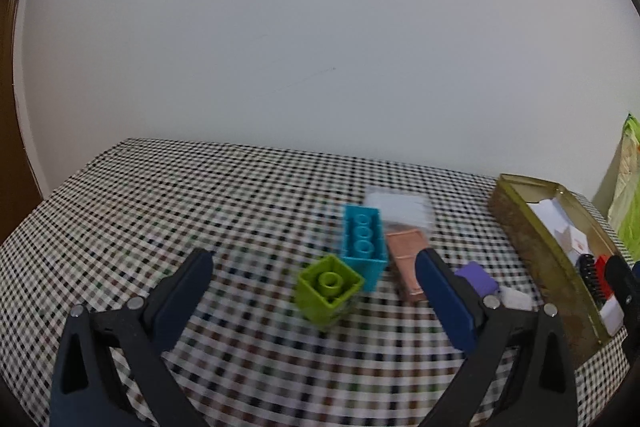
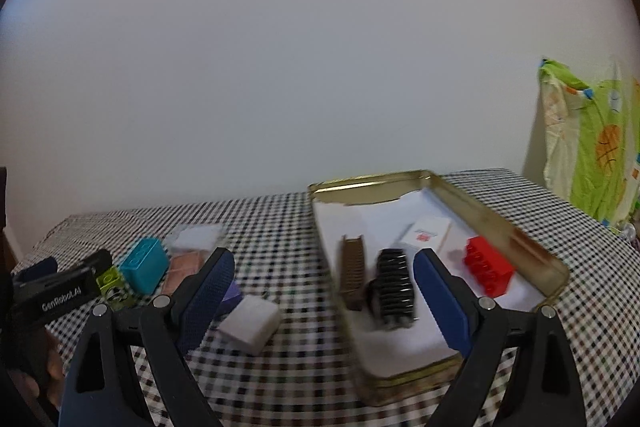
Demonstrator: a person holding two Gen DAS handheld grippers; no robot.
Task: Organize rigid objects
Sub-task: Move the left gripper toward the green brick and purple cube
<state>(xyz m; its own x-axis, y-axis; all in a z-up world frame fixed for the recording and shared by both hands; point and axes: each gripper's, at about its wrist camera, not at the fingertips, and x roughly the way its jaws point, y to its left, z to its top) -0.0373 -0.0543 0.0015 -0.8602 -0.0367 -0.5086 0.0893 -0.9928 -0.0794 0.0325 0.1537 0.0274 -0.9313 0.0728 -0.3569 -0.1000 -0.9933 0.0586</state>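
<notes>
My left gripper (image 1: 316,259) is open above the checked cloth, with a green brick (image 1: 328,289) between and just beyond its fingers, not touched. Behind it lies a teal brick (image 1: 363,247), then a pink flat piece (image 1: 406,263), a clear packet (image 1: 400,207), a purple block (image 1: 476,277) and a white block (image 1: 516,299). My right gripper (image 2: 324,263) is open with nothing in it, over the near end of the gold tin (image 2: 500,223). In the tin lie a brown comb (image 2: 354,277), a black comb (image 2: 394,287), a red brick (image 2: 488,267) and a white card (image 2: 428,233).
The table (image 1: 160,195) ends at a white wall behind. A green patterned cloth (image 2: 592,139) hangs at the right. In the right wrist view the left gripper's body (image 2: 56,297) and a hand sit at the far left, beside the white block (image 2: 250,323).
</notes>
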